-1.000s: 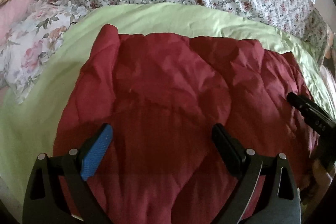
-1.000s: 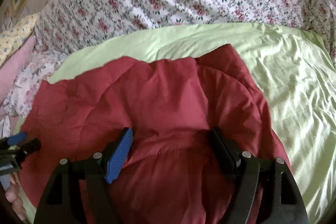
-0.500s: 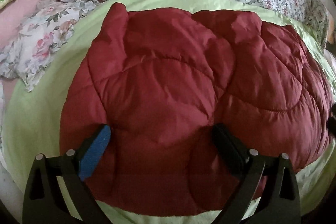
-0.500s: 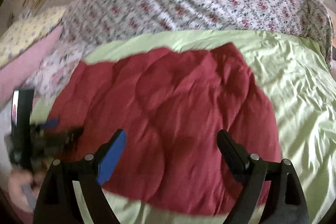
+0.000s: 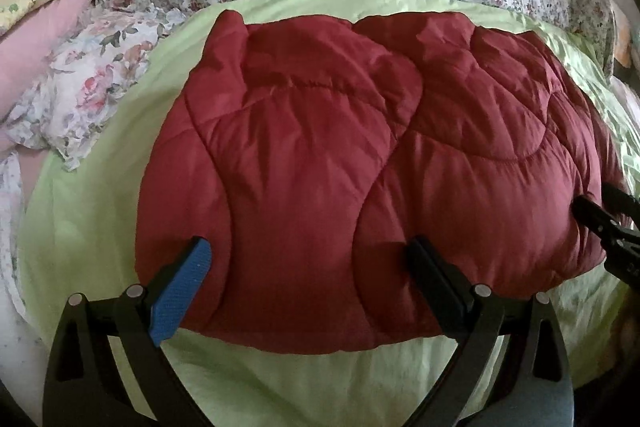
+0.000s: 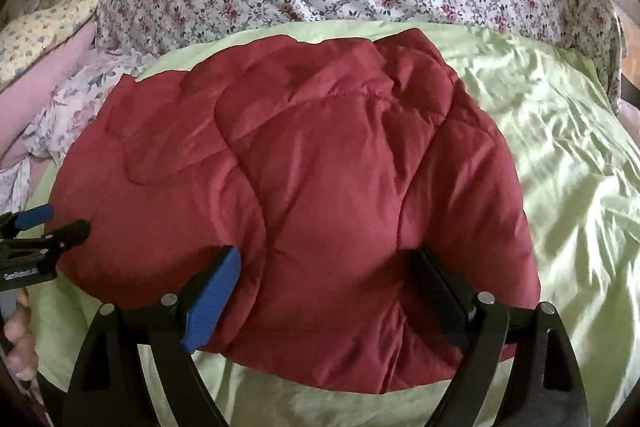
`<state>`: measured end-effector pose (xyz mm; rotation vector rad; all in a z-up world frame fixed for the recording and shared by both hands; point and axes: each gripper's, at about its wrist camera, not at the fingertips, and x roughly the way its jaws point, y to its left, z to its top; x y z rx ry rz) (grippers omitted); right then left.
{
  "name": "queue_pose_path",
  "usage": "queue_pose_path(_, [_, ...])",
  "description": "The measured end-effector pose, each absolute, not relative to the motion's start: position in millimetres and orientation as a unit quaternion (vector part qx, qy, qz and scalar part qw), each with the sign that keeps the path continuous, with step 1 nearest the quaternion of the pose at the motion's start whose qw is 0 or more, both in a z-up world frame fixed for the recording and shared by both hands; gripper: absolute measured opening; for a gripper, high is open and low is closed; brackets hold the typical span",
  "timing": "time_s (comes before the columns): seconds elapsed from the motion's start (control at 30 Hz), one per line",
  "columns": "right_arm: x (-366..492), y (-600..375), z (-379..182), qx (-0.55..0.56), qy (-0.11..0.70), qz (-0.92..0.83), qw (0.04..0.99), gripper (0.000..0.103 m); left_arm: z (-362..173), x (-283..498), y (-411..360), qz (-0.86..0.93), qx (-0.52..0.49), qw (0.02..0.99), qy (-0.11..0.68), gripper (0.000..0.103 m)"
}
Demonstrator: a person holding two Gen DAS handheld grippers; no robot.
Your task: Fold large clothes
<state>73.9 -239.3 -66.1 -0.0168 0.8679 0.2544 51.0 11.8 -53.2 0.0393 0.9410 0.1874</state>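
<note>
From the left wrist, the left gripper (image 5: pixel 308 279) is seen spread wide and empty, the red quilted jacket (image 5: pixel 360 155) lying folded on the green sheet (image 5: pixel 100 187) just ahead of its fingers. From the right wrist, the right gripper (image 6: pixel 324 291) is likewise spread and empty over the jacket's near edge. The jacket is judged puffy, soft, light and slippery, best pinched deep at a stitched edge.

The left gripper (image 5: pixel 308 275) is spread wide, with its blue-padded finger and its black finger well apart and nothing clamped between them. The right gripper (image 6: pixel 328 283) is equally spread and likewise empty. Both grippers point forward, side by side.
</note>
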Motion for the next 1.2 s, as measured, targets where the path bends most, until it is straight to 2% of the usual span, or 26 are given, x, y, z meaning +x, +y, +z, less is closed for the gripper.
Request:
queue_pose_path(0.33, [72.5,-238.6,-65.5,-0.004,0.421,0.124,0.899,0.089,-66.7,57.6,20.3,0.081,-0.001,0.883,0.462,0.103])
queue_pose_path(0.57, [66.2,-228.8,-41.6,0.005,0.392,0.146,0.909,0.089,-69.9,60.2,19.2,0.083,0.002,0.884,0.46,0.103])
queue_pose_path(0.73, [87.5,-222.8,-59.4,-0.009,0.422,0.127,0.898,0.091,-70.8,60.9,20.8,0.079,0.002,0.884,0.46,0.103])
queue_pose_path(1.2, [92.8,-226.2,-68.5,-0.018,0.419,0.117,0.9,0.092,-72.1,63.5,20.4,0.083,0.007,0.885,0.458,0.103])
